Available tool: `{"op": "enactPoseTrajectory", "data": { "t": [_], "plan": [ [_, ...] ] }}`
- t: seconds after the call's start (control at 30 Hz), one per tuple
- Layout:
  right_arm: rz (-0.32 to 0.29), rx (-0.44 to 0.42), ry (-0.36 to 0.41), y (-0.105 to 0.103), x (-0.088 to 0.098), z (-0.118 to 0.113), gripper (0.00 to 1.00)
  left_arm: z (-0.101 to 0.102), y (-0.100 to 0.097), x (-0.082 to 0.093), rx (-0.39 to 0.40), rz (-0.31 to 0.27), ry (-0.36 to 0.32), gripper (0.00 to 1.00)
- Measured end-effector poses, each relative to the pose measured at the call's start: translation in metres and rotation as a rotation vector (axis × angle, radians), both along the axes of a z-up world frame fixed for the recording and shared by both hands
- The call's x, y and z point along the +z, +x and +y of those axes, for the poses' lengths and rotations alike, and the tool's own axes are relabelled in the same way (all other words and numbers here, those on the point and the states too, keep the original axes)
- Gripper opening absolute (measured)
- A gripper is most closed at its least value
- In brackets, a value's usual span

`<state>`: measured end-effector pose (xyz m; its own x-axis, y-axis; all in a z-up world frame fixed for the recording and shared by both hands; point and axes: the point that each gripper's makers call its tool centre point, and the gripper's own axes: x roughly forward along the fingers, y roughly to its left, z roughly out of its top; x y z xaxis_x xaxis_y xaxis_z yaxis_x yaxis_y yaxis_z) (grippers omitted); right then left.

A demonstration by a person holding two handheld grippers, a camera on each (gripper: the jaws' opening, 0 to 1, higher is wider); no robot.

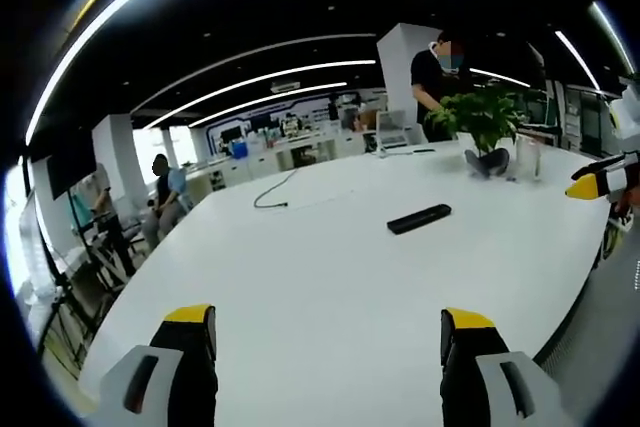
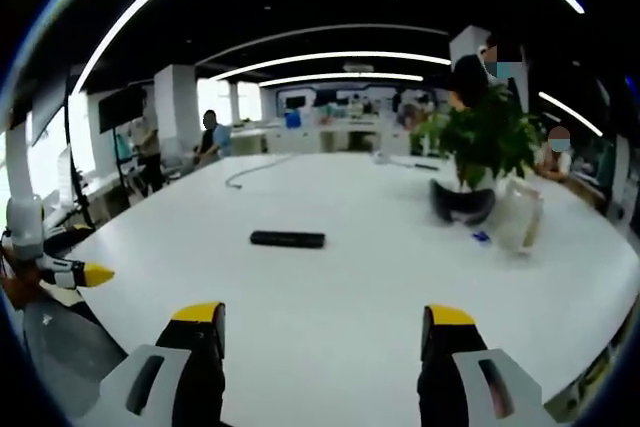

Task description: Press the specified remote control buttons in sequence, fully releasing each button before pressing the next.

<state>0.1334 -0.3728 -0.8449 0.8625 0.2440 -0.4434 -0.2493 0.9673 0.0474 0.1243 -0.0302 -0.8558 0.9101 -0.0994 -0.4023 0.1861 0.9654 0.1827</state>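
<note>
We see the black remote control [image 1: 419, 218] [image 2: 287, 239] lying flat mid-table [image 1: 330, 287], well apart from both grippers; our left gripper [image 1: 330, 332] and right gripper [image 2: 325, 327] hover with jaws spread apart, a potted plant [image 2: 475, 152] beyond

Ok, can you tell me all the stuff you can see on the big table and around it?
Table: one, white, big, under everything.
Remote control: one, black, lying flat near the middle of the table, apart from both grippers.
Potted plant: one, green leaves in a dark pot, on the far side of the table.
Clear bag: one, see-through, right beside the plant.
Small blue thing: one, between the pot and the bag; too small to tell what it is.
Cable: one, dark, curling on the far part of the table.
People: several, standing or sitting around the room beyond the table.
Left gripper: one, black with yellow tips, open, holding nothing.
Right gripper: one, same colours, open, holding nothing.
</note>
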Motion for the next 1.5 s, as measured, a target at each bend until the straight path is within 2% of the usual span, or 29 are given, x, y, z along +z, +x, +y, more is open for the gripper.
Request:
{"op": "enactPoseTrajectory", "data": {
  "t": [0.23, 0.37, 0.43, 0.6, 0.77, 0.97, 1.03, 1.2, 1.37, 1.5],
  "plan": [
    [-0.015, -0.007, 0.009, 0.0, 0.003, -0.002, 0.78, -0.007, 0.0, 0.004, -0.041, 0.01, -0.008, 0.95],
    [-0.022, -0.026, 0.022, 0.001, 0.004, -0.006, 0.78, -0.02, 0.009, 0.014, -0.114, 0.023, 0.012, 0.93],
    [-0.022, -0.03, 0.026, 0.001, 0.004, -0.006, 0.77, -0.031, 0.015, 0.016, -0.175, 0.055, 0.018, 0.93],
    [-0.025, -0.024, 0.028, 0.001, 0.005, -0.004, 0.77, -0.053, 0.03, 0.022, -0.261, 0.084, 0.041, 0.9],
    [-0.028, -0.03, 0.036, 0.002, 0.006, -0.005, 0.76, -0.069, 0.051, 0.029, -0.321, 0.09, 0.065, 0.9],
    [-0.027, -0.03, 0.042, 0.002, 0.006, -0.004, 0.76, -0.084, 0.081, 0.036, -0.387, 0.123, 0.098, 0.77],
    [-0.027, -0.031, 0.043, 0.002, 0.006, -0.005, 0.76, -0.092, 0.088, 0.033, -0.418, 0.169, 0.075, 0.71],
    [-0.028, -0.039, 0.049, 0.003, 0.007, -0.007, 0.75, -0.11, 0.114, 0.034, -0.468, 0.194, 0.051, 0.65],
    [-0.025, -0.046, 0.053, 0.003, 0.007, -0.009, 0.75, -0.123, 0.132, 0.028, -0.527, 0.234, 0.092, 0.6],
    [-0.021, -0.054, 0.051, 0.003, 0.006, -0.01, 0.74, -0.136, 0.143, 0.018, -0.582, 0.292, 0.103, 0.58]
  ]
}}
